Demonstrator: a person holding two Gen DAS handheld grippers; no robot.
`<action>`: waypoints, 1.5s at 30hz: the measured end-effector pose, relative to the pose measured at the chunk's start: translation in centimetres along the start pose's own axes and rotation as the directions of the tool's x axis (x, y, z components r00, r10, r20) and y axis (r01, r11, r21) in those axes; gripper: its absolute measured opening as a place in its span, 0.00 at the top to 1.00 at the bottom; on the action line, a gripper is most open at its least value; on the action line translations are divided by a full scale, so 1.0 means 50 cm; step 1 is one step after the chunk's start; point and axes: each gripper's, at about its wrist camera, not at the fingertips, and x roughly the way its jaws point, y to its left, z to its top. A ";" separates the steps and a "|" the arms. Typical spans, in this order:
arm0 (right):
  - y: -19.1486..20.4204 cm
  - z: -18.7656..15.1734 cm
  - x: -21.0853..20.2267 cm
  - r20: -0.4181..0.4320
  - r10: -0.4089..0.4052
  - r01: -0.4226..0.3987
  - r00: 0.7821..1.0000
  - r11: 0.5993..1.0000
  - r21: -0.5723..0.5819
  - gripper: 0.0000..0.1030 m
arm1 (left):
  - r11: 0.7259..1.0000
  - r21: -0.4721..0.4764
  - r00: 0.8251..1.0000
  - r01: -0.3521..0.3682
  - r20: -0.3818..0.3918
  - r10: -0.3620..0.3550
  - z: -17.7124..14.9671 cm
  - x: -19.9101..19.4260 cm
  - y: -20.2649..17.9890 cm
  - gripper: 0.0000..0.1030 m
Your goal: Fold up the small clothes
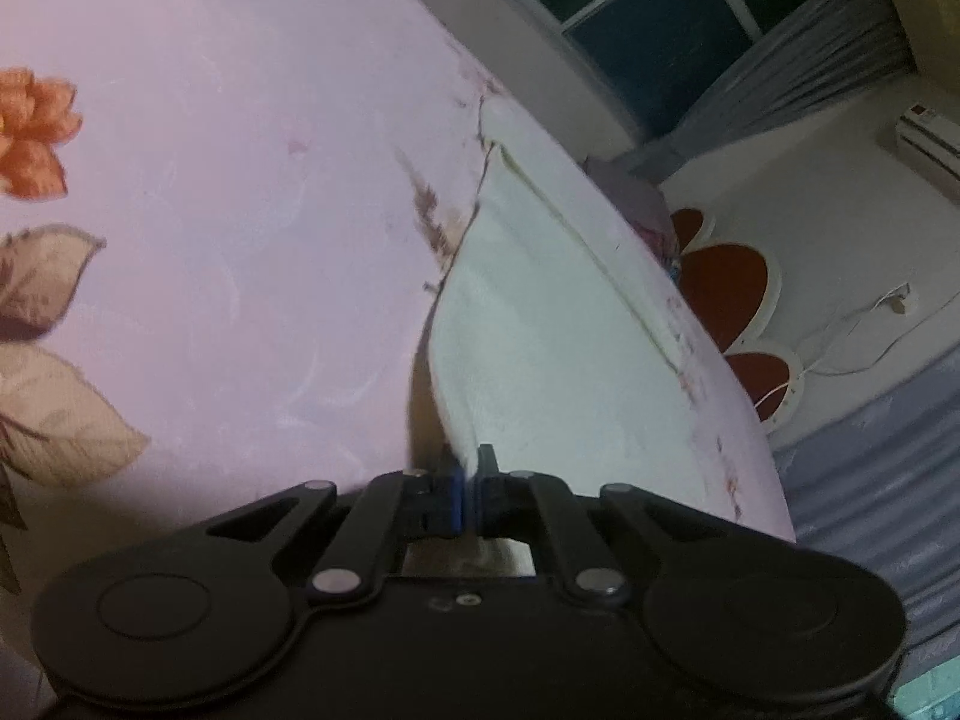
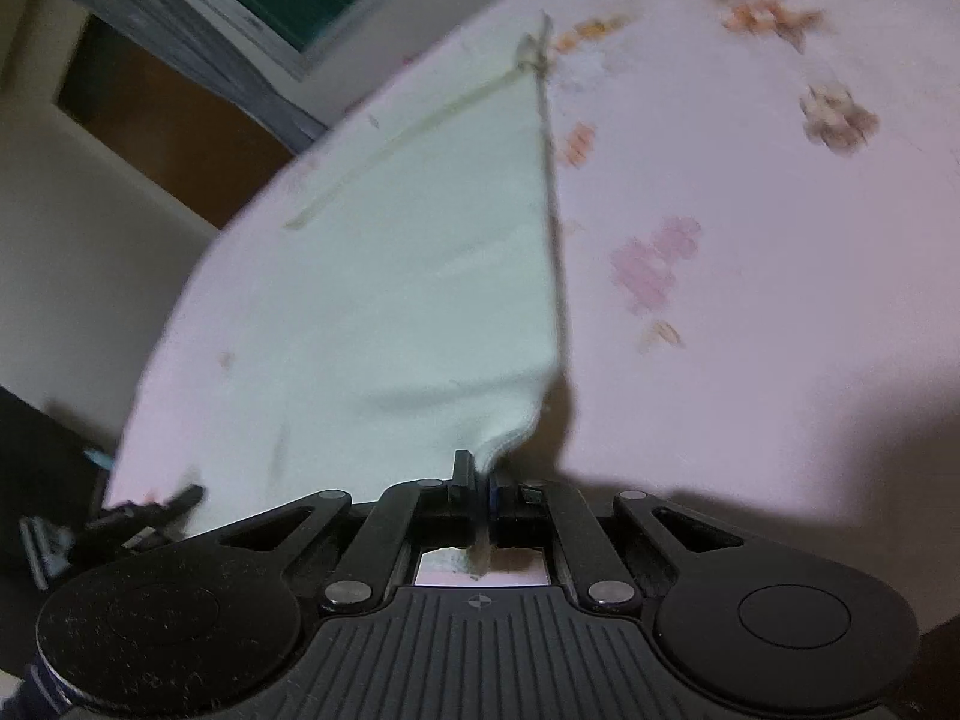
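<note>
In the left wrist view a white cloth (image 1: 540,324) lies flat on a pale pink floral bedsheet (image 1: 240,210), plain and soft-looking, with a thin seam line running along its far side. Its long axis runs from the near corner at the gripper away toward the upper middle of the picture, narrowing to a far corner near the bed's edge. The left gripper (image 1: 471,480) angles downward onto the sheet, its jaws drawn together and pinching the cloth's near corner between the blue pads. Beyond the bed stand a window (image 1: 660,6) and grey curtain (image 1: 828,60). In the right wrist view the same cloth (image 2: 420,276) spreads out as a pale wedge, one straight edge running up to a frayed far corner, a faint seam slanting across its left part, and soft wrinkles just ahead of the fingers. The right gripper (image 2: 480,477) also tilts downward, jaws closed tight on the cloth's near corner, a bit of fabric bunched between them.
</note>
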 end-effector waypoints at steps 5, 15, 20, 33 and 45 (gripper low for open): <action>0.035 0.052 -0.035 0.095 0.057 -0.054 0.994 0.998 -0.036 0.97 | 0.999 -0.019 0.998 0.042 0.055 -0.041 0.041 -0.013 -0.028 0.97; 0.143 0.280 -0.030 0.263 0.139 -0.109 0.955 0.986 -0.126 0.97 | 0.981 0.095 0.962 0.171 0.198 -0.187 0.246 0.061 -0.186 0.97; 0.138 0.432 0.040 0.304 0.100 -0.081 0.947 0.994 -0.075 0.97 | 0.975 0.134 0.963 0.180 0.179 -0.203 0.376 0.191 -0.240 0.97; 0.009 0.678 0.351 0.140 -0.063 0.046 0.988 0.992 0.121 0.97 | 0.992 0.121 1.000 0.029 -0.005 -0.029 0.552 0.536 -0.201 0.97; -0.076 0.722 0.386 0.264 -0.034 -0.020 0.964 0.980 0.198 0.30 | 0.991 0.133 0.997 0.024 0.074 -0.034 0.597 0.579 -0.154 0.38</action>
